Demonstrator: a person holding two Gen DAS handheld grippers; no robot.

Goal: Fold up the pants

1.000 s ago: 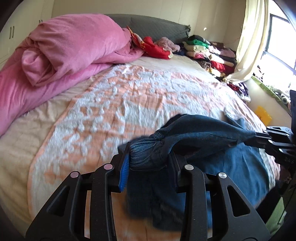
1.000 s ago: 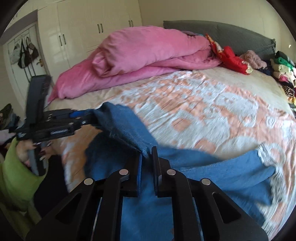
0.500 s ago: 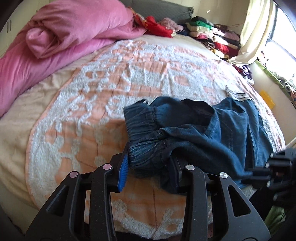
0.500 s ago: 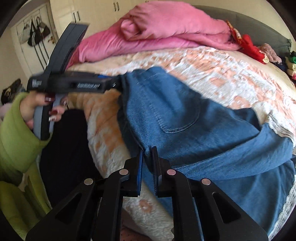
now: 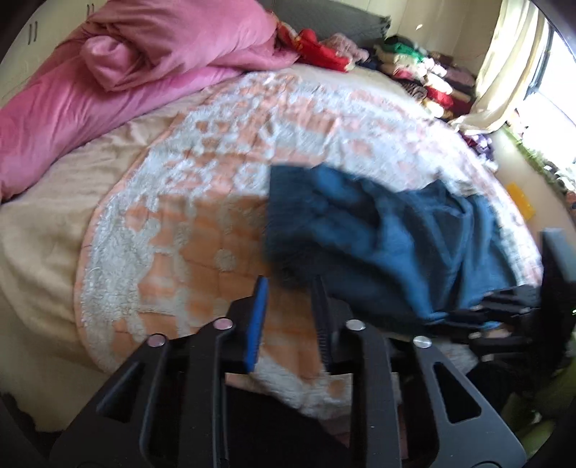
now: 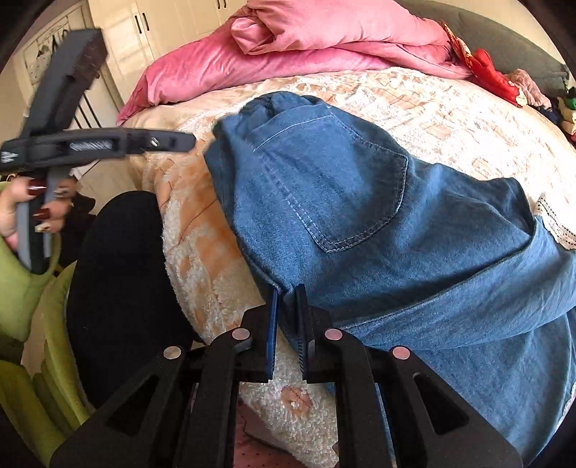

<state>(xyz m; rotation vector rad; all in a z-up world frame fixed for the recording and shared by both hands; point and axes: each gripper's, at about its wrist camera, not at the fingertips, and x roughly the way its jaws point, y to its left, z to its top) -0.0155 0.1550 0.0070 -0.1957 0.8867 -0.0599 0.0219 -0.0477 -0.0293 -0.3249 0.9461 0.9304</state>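
The blue denim pants (image 6: 360, 216) lie on the bed near its front edge, back pocket up, legs trailing right; they also show, blurred, in the left wrist view (image 5: 388, 237). My left gripper (image 5: 288, 284) is open and empty, just short of the waistband, and appears from the side in the right wrist view (image 6: 180, 141). My right gripper (image 6: 287, 289) is shut on the near edge of the pants and shows at the right of the left wrist view (image 5: 478, 309).
The bed carries an orange-and-white fleecy blanket (image 5: 223, 201). A pink duvet (image 5: 136, 68) is heaped at the back left. Stacked clothes (image 5: 424, 72) line the far right by the curtain (image 5: 504, 68). White wardrobes (image 6: 158, 28) stand at left.
My left gripper has let go of the waistband and pulled back left, now open. The pants have settled on the bed. My right gripper keeps its hold.
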